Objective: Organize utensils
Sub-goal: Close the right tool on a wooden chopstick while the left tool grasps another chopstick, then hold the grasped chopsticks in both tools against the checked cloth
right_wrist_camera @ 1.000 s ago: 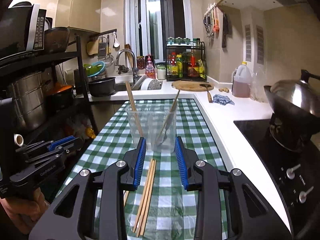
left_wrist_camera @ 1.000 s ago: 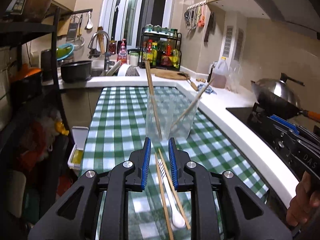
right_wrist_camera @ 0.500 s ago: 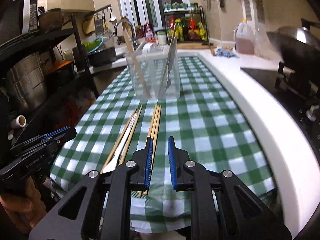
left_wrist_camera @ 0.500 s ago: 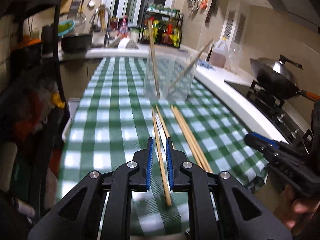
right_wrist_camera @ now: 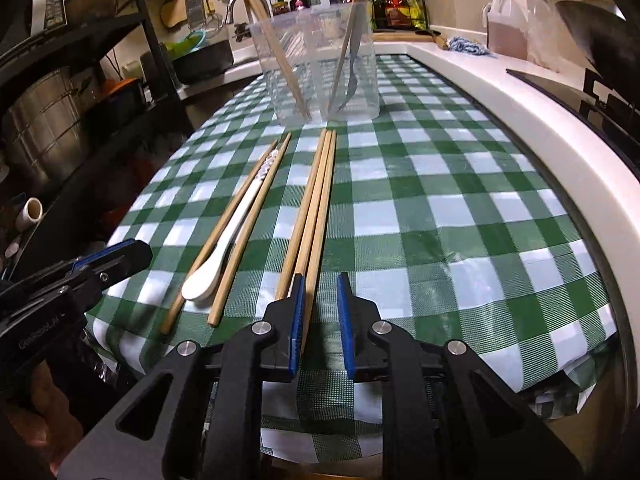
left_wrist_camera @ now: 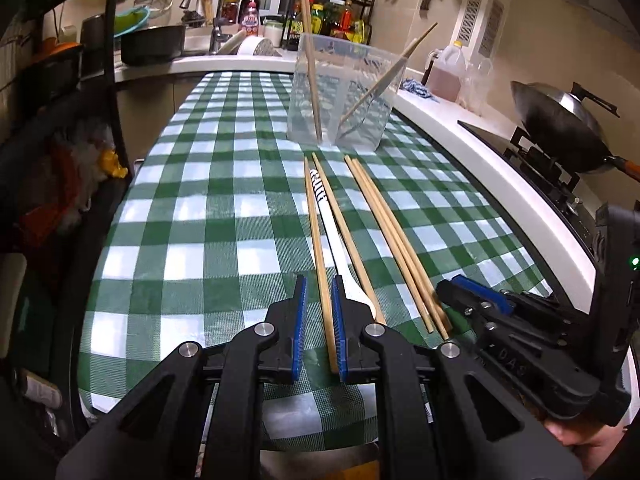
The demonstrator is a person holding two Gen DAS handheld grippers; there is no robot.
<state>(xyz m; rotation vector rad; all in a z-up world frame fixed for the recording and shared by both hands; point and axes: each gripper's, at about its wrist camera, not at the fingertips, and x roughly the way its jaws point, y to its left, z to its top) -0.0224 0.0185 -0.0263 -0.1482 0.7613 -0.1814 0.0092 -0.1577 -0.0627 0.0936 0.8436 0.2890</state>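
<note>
1. Chopsticks (left_wrist_camera: 320, 240) lie loose on the checked cloth (left_wrist_camera: 192, 216), near edge, w/ a white spoon (left_wrist_camera: 340, 248) between two of them; three more (right_wrist_camera: 316, 200) bundled just beside.
2. I judge them light, stiff, smooth wood, prob. slippery & apt to roll. Best taken at the near ends, which lie just past my jaws.
3. Left gripper (left_wrist_camera: 319, 328): jaws narrow, one stick between, against the right pad; not clamped yet.
4. Right gripper (right_wrist_camera: 320, 320): narrow gap, stick against the left pad, just been closing.
5. Clear bin (left_wrist_camera: 340, 92) stands beyond, holding a stick & a fork.
</note>
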